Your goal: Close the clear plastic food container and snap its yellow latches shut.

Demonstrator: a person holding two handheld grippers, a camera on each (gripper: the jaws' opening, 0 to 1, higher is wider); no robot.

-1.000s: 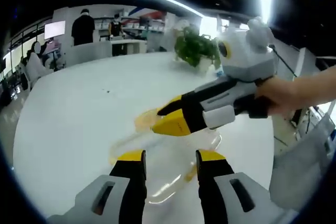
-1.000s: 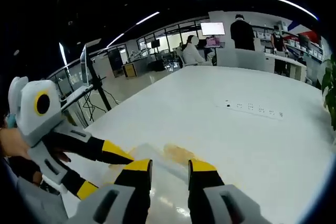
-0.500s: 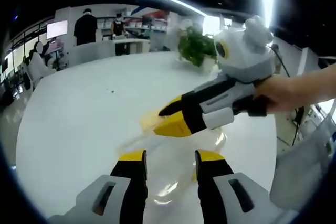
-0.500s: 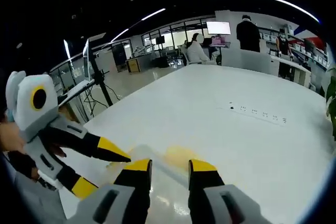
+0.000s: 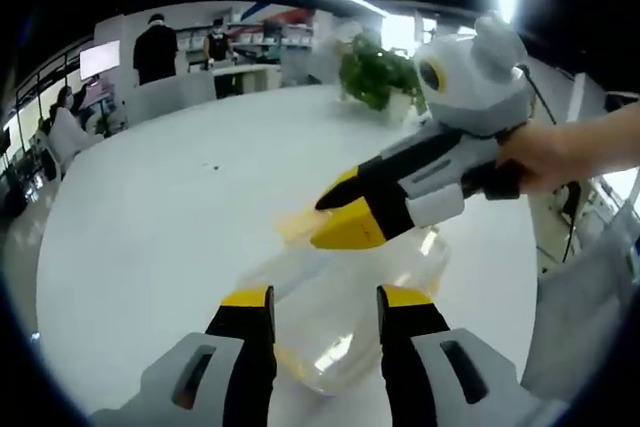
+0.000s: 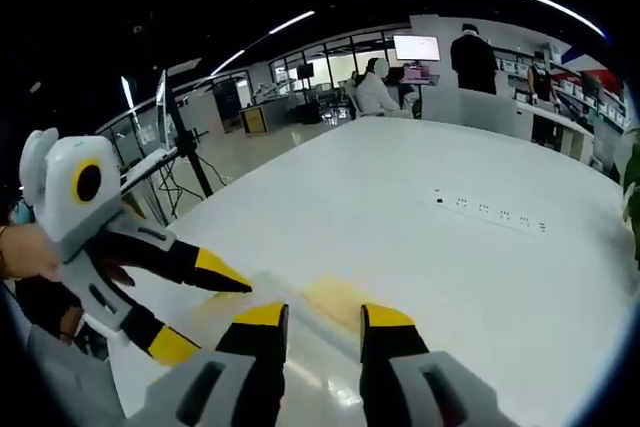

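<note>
- Left gripper view: the clear container (image 5: pixel 345 312) sits on the white table (image 5: pixel 150 217), right ahead of the left gripper (image 5: pixel 325 299), whose jaws stand apart on nothing. The right gripper (image 5: pixel 345 209) reaches over the container's far edge, jaws parted, probably lining up on the yellow latch (image 5: pixel 300 224)
- Right gripper view: the right gripper (image 6: pixel 323 315), open and empty, points over the container's latch (image 6: pixel 335 294); the left gripper (image 6: pixel 195 307), gaping, waits beside it

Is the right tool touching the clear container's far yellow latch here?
Cannot tell. In the left gripper view the right tool, jaws open, overlaps the yellow latch of the container, but neither contact nor a gap shows plainly.
</note>
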